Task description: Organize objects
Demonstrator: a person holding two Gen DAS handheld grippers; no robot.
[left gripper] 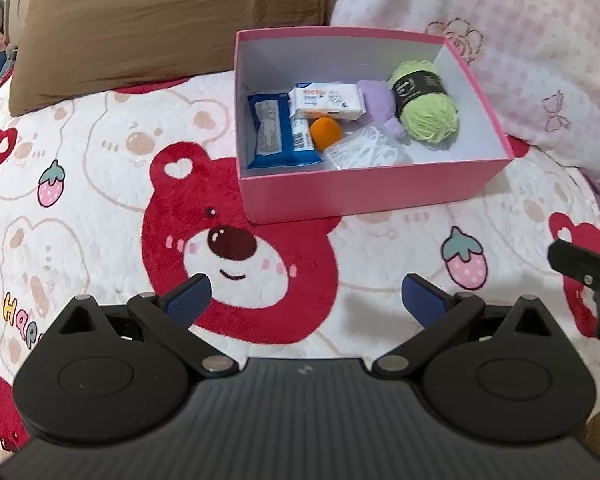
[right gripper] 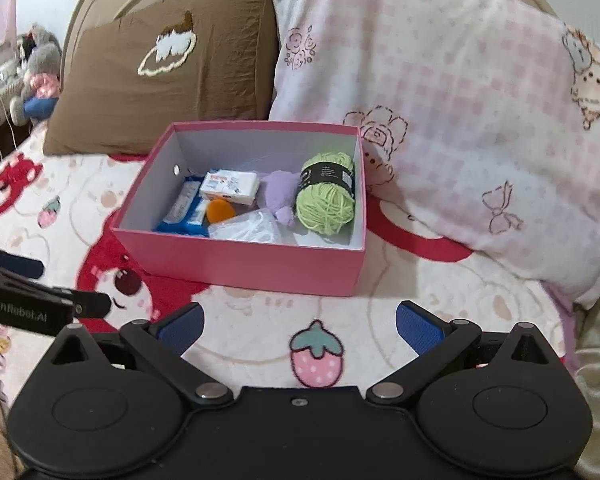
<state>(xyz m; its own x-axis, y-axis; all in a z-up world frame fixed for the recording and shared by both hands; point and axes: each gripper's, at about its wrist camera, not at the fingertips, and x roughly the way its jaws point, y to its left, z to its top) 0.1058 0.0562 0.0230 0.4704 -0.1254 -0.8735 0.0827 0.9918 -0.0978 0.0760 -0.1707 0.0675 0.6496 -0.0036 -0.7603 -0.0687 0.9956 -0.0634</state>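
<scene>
Soft bear blanket [left gripper: 100, 152] under the pink box [left gripper: 364, 196]; my left gripper [left gripper: 306, 300] and right gripper [right gripper: 298, 324], both spread empty, hover before it. Nudging could tip it.

"GenRobot.AI" on the left gripper [right gripper: 40, 300]; "Hap" letters on the bedspread [left gripper: 20, 316]
</scene>
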